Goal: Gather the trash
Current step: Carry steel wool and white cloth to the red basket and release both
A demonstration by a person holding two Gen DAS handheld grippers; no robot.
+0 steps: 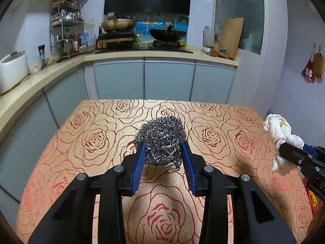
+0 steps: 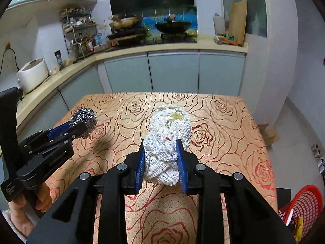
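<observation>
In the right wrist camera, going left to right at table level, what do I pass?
Hand on the left gripper's handle → left gripper → steel wool ball → white mesh cloth in the right gripper → red basket off the table's right edge.

A basket [image 2: 304, 205] sits right of the table [image 2: 223, 122], counter [image 2: 142, 49] behind.

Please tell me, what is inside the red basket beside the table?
Only part of the red basket shows, at the table's near right corner. Inside it, a white scrap and something yellow are visible. The rest of its inside is cut off by the picture's edge.
</observation>
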